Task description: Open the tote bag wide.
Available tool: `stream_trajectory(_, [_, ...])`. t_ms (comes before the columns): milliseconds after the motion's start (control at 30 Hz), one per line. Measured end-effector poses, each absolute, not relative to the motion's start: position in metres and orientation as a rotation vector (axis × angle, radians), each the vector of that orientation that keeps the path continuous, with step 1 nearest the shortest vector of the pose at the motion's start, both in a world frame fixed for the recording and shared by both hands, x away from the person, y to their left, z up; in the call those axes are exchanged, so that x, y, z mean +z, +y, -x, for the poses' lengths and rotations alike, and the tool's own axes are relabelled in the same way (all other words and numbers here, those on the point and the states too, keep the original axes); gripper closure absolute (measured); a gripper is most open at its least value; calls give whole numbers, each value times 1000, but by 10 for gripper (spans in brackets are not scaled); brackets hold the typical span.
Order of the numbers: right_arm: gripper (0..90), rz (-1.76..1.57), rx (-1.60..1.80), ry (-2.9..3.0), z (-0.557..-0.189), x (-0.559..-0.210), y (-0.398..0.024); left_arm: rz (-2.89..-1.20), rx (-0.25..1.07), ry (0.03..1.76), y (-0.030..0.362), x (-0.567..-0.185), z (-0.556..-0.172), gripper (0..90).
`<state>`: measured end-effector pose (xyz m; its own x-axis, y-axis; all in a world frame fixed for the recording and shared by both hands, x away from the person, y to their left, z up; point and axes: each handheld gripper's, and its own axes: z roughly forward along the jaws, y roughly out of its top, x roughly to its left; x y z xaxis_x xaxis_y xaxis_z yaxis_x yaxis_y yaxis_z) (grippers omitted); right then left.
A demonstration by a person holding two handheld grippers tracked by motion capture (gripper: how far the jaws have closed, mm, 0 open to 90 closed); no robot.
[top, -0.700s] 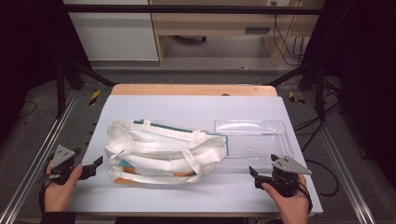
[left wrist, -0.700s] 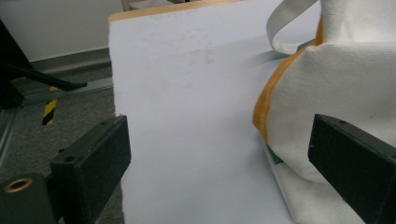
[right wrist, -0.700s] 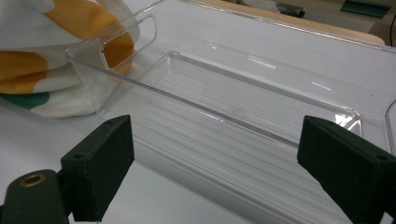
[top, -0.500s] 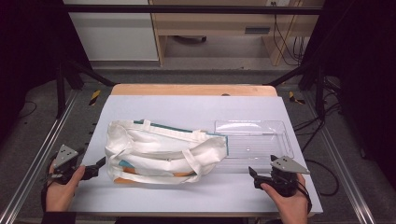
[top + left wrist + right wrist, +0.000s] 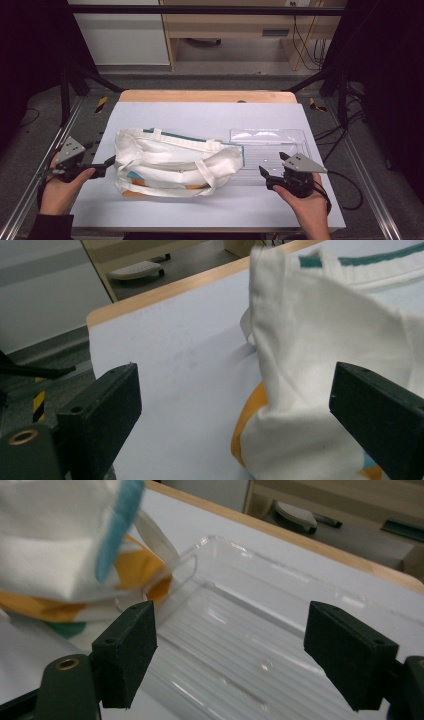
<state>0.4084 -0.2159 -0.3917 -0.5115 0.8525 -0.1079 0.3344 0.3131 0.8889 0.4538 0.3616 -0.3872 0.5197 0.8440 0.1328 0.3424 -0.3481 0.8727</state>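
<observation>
white canvas tote bag (image 5: 175, 162) with teal and orange patches lies flat, long axis left-right; left gripper (image 5: 107, 164) and right gripper (image 5: 266, 176) jaws open, empty.

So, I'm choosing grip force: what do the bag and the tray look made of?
The bag looks like soft matte woven cloth, perhaps cotton canvas: it creases and slumps, with sewn handles. The tray looks like thin clear glossy plastic: the table shows through it, and its ribs catch highlights.

Dim room — grey floor (image 5: 240, 80), white cabinet (image 5: 120, 37), wooden shelving (image 5: 235, 25) beyond the table (image 5: 210, 96).
</observation>
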Motion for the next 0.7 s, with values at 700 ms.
stream_trajectory(700, [331, -662, 1200, 2280, -450, -296, -102, -2074, 777, 715, 301, -291, -512, 133])
